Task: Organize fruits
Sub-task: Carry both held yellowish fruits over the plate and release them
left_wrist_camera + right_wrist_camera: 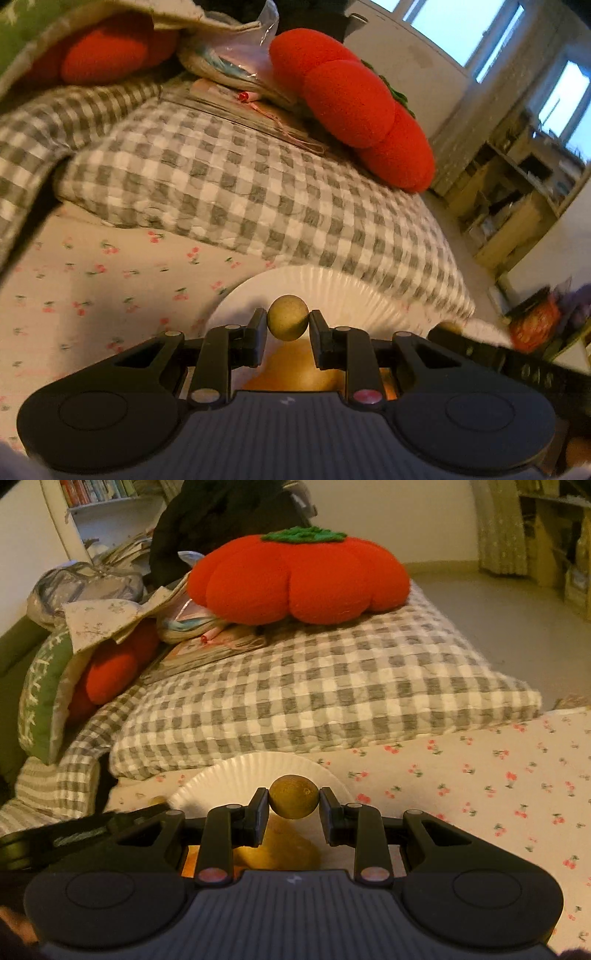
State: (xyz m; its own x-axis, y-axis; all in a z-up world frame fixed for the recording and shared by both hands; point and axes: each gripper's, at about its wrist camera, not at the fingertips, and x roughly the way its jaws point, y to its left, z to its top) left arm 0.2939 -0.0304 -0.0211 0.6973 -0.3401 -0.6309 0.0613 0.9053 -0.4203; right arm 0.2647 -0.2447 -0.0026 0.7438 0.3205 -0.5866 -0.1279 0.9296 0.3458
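My left gripper (287, 321) is shut on a small round yellow-green fruit (287, 318), held just above a white paper plate (332, 291) on the bed. My right gripper (293, 801) is shut on a small brown-green oval fruit (293, 799), held over the same plate (240, 775). A larger yellow-orange fruit lies under each gripper, in the left wrist view (295, 369) and the right wrist view (280, 849), partly hidden by the fingers. The right gripper's black body shows at the right edge of the left wrist view (517, 362); the left one shows at the left of the right wrist view (74, 830).
The plate lies on a cherry-print sheet (480, 775). A grey checked quilt (314, 686) is folded behind it, with a red tomato cushion (295, 579) on top. A second red cushion (114, 664) and clutter lie at the left. Shelves (517, 184) stand past the bed.
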